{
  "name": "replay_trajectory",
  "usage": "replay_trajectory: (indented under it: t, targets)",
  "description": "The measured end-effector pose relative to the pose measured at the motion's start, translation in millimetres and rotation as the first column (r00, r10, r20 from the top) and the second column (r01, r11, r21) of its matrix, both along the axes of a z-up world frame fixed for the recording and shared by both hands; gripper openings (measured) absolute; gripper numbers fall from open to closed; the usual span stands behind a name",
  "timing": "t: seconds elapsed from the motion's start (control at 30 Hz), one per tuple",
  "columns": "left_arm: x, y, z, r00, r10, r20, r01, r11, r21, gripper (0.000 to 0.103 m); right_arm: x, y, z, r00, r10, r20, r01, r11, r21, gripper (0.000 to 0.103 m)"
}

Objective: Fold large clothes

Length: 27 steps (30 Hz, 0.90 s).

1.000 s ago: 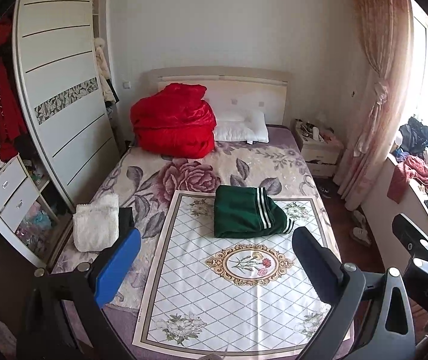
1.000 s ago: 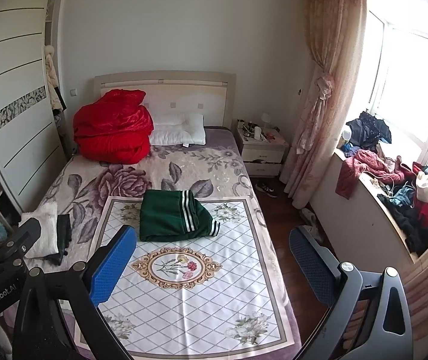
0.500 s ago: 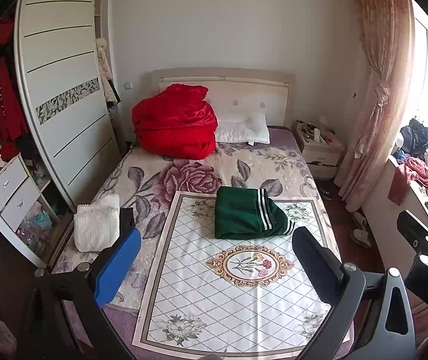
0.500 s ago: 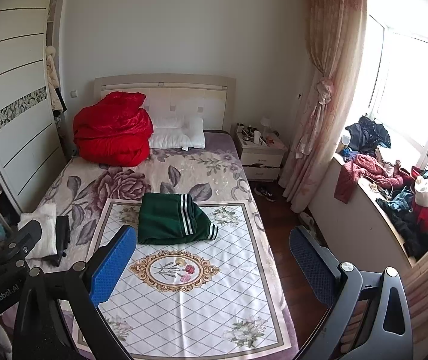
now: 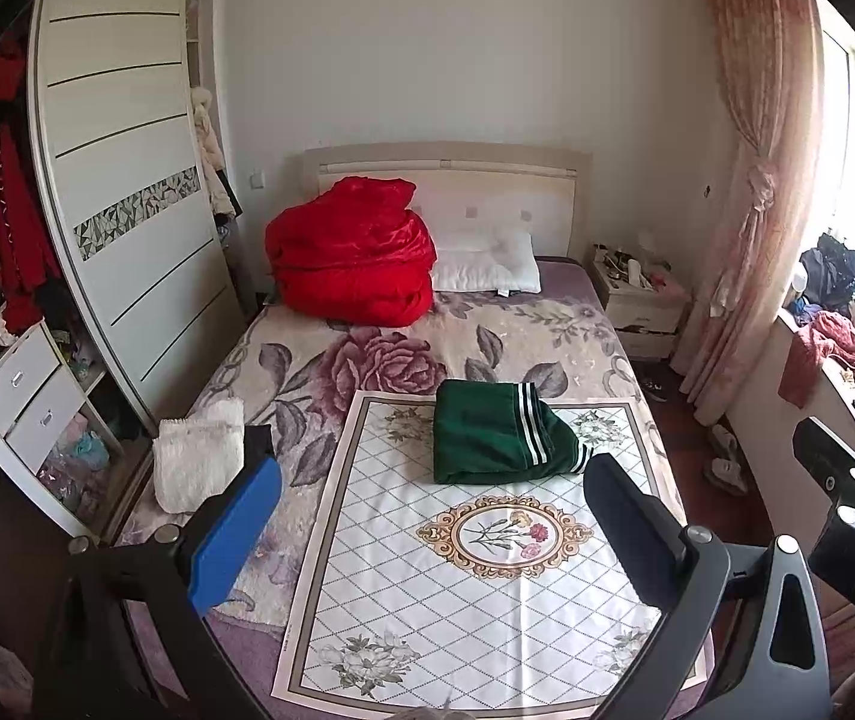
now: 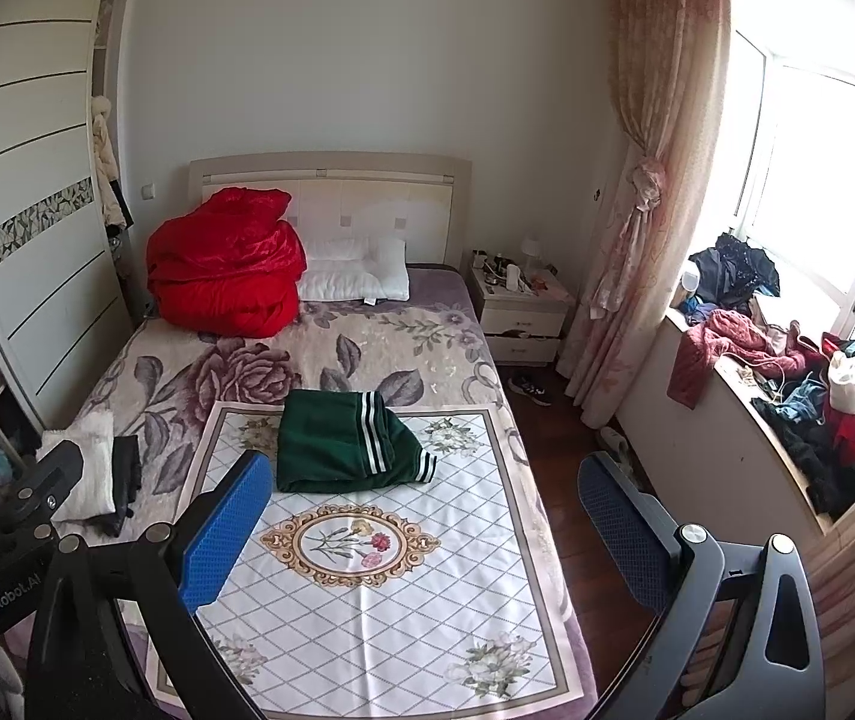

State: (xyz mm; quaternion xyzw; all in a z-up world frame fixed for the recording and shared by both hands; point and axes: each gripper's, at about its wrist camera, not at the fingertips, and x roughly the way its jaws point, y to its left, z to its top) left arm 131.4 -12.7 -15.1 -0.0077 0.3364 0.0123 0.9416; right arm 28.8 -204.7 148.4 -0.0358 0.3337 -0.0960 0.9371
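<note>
A dark green garment with white stripes [image 5: 499,441] lies folded on the white patterned mat [image 5: 475,588] spread on the bed; it also shows in the right wrist view [image 6: 346,444]. My left gripper [image 5: 427,531] is open and empty, held high above the foot of the bed, well short of the garment. My right gripper [image 6: 421,525] is open and empty, also high above the foot of the bed. The right gripper's body shows at the right edge of the left wrist view [image 5: 847,504].
A red quilt [image 5: 349,264] and white pillow [image 5: 487,267] lie at the headboard. A white fluffy folded item [image 5: 196,456] and a black item [image 6: 124,480] sit at the bed's left edge. A wardrobe [image 5: 115,228] stands left, a nightstand [image 6: 517,306] and cluttered windowsill [image 6: 787,396] right.
Both grippers have drifted slightly, so the bed shifts a little in each view. The green garment has not moved and both grippers stay open.
</note>
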Motion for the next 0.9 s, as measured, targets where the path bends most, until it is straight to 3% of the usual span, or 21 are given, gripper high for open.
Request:
replay_trajectory:
  t: [0.9]
  targets:
    - [-3,5,1,1.0,-0.007,0.011,0.007,1.0,0.004,0.103,-17,5,1,1.0,-0.011,0.005,0.011,1.0,0.005,0.103]
